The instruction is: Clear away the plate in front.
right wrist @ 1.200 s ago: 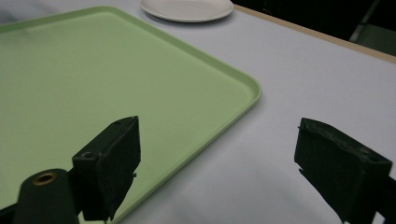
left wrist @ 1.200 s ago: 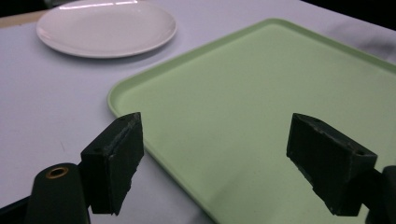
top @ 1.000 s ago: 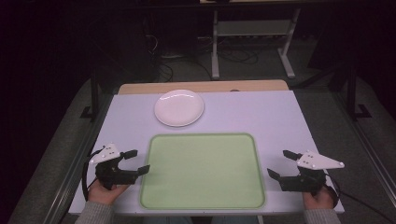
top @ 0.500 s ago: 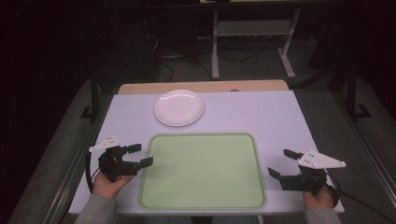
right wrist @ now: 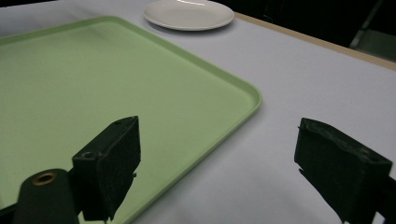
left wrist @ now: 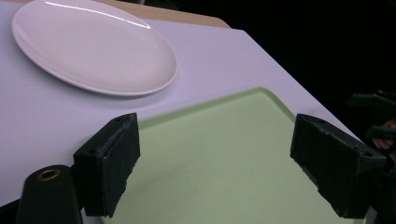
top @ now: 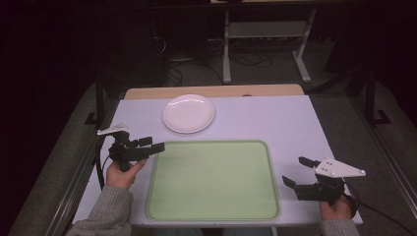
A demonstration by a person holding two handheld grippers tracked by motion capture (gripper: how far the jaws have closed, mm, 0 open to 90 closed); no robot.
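Observation:
A white plate [top: 189, 113] lies empty at the back of the white table [top: 280, 120]. In front of it sits an empty light green tray [top: 212, 179]. My left gripper [top: 153, 144] hovers at the tray's far left corner, open, its jaws pointing right with nothing between them. In the left gripper view the jaws [left wrist: 215, 140] frame the tray [left wrist: 224, 177], with the plate [left wrist: 93, 46] beyond. My right gripper [top: 294, 171] stands open off the tray's right edge near the front. In the right gripper view [right wrist: 215, 140] it faces the tray's corner [right wrist: 93, 84] and the distant plate [right wrist: 189, 14].
A wooden strip [top: 211, 91] borders the table's far edge. Behind it stand a metal stand [top: 265, 44] and loose cables on a dark floor. Bare table surface lies right of the plate. A metal rail [top: 74, 187] runs along the table's left side.
My left gripper has moved away from the front edge, up along the tray's left side toward the plate. The right gripper has hardly moved.

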